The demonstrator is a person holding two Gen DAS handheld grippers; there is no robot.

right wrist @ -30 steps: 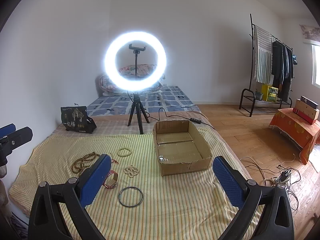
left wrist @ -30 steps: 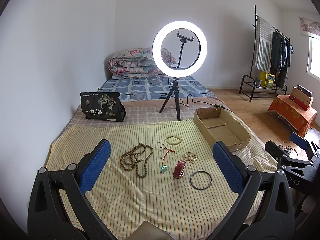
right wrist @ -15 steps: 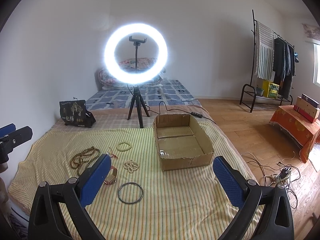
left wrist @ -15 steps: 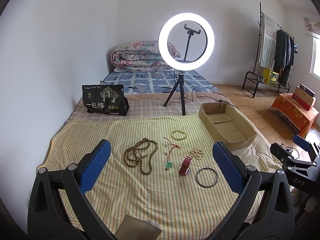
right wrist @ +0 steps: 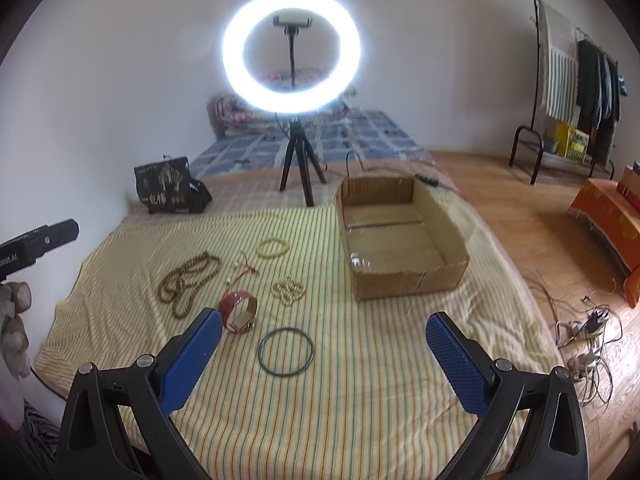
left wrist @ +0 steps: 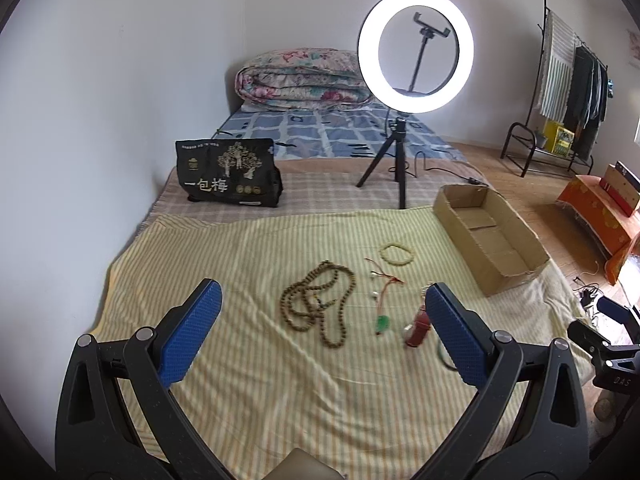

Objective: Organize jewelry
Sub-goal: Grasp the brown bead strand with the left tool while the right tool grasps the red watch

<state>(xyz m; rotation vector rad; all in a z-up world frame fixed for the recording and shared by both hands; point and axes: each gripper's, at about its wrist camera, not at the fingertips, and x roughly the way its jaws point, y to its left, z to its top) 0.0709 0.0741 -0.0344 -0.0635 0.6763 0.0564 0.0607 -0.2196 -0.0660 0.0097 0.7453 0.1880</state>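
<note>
Right wrist view: right tongs (right wrist: 322,354) stand apart and empty above the striped sheet (right wrist: 360,400); left tongs (left wrist: 320,324) likewise apart, holding nothing. Jewelry lies left of the cardboard box (right wrist: 400,240): bead necklace (left wrist: 320,306), red strap (right wrist: 238,312), black ring (right wrist: 286,347), pale bracelet (right wrist: 273,247). Risk: the soft, wrinkled sheet may let thin pieces slip or snag; loose beads may tangle. A ring light (right wrist: 291,50) stands far behind, a clothes rack (right wrist: 576,76) at far right.
</note>
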